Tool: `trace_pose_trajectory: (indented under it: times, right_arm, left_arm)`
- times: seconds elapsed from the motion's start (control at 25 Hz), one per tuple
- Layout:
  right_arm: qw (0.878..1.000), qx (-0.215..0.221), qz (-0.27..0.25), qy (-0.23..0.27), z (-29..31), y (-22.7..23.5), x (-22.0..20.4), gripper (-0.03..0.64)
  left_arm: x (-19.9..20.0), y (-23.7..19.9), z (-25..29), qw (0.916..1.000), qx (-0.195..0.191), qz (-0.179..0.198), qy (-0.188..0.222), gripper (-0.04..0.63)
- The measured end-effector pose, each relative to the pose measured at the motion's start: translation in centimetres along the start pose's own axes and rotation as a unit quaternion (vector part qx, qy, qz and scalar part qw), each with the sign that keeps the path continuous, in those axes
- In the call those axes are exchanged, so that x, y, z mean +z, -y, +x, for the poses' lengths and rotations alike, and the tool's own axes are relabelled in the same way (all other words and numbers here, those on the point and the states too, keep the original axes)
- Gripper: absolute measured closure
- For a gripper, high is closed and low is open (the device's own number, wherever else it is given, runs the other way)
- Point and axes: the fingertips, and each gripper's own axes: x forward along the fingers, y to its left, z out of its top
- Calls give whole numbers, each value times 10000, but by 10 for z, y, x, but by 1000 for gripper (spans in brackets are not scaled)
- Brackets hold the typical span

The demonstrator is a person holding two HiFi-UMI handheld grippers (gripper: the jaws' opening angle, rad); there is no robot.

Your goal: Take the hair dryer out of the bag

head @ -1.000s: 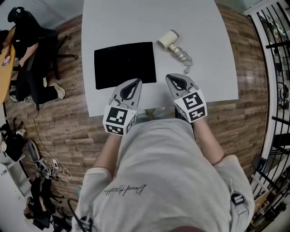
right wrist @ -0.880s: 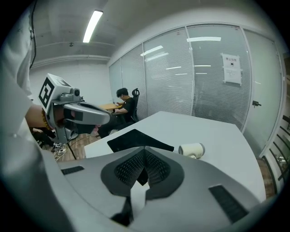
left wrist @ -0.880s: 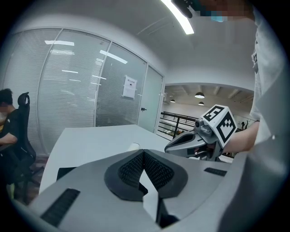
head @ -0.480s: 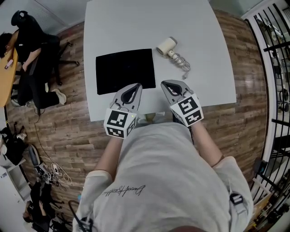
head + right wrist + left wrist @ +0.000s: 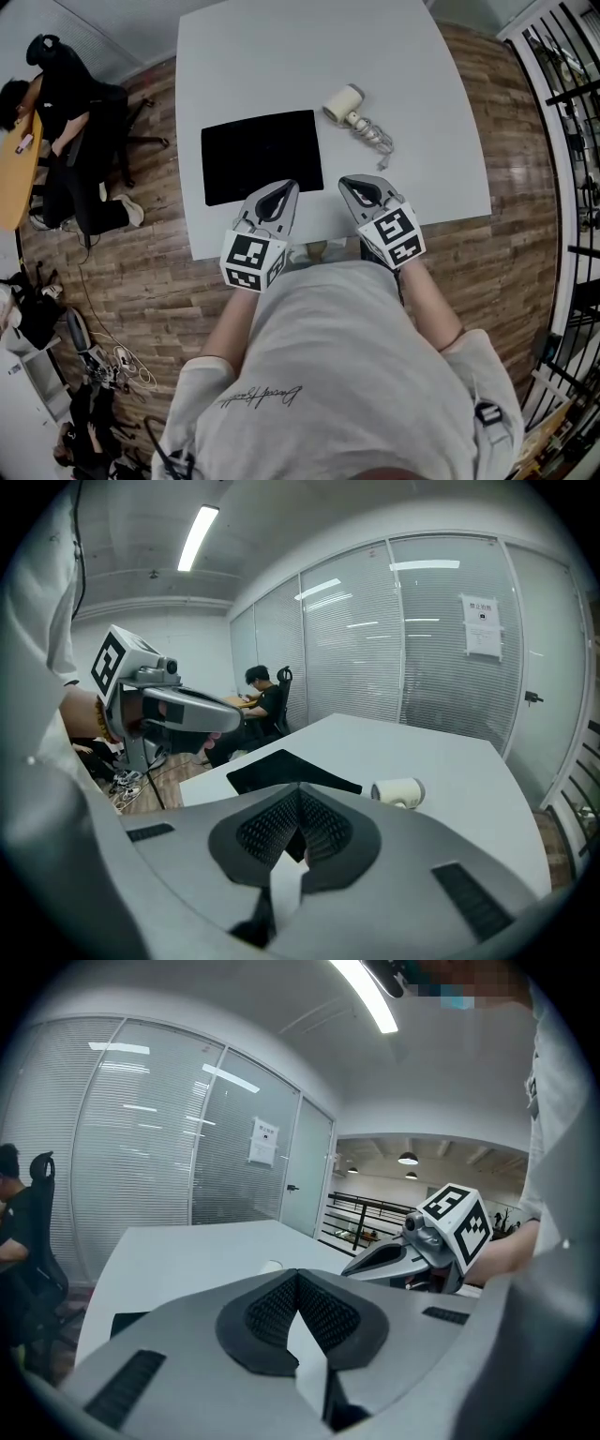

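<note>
A cream hair dryer (image 5: 345,101) lies on the white table (image 5: 422,66) with its cord (image 5: 373,134) bunched beside it, outside the bag. The flat black bag (image 5: 262,155) lies to its left. My left gripper (image 5: 284,186) hovers over the bag's near right corner, shut and holding nothing. My right gripper (image 5: 360,182) hangs over bare table near the front edge, short of the cord, also shut and holding nothing. The right gripper view shows the hair dryer (image 5: 398,791), the bag (image 5: 291,772) and the left gripper (image 5: 173,710) beyond its own shut tips (image 5: 300,791).
The table's front edge (image 5: 309,242) runs just under both grippers. At the far left a person sits on a black chair (image 5: 70,103) by a wooden desk (image 5: 17,164). Cables (image 5: 103,347) lie on the wood floor. A black railing (image 5: 572,112) stands at the right.
Only the head view has shifted a little. Both grippers keep their places near the table's front edge, and the hair dryer and bag lie as before.
</note>
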Motion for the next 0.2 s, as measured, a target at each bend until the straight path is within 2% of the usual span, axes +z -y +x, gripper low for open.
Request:
trace_pose_trajectory:
  times: [0.2]
  right_arm:
    - [10000,44,0,-44,-1,0,-3,592]
  left_arm:
    - [1,6,4,10000,-71,22,-27,583]
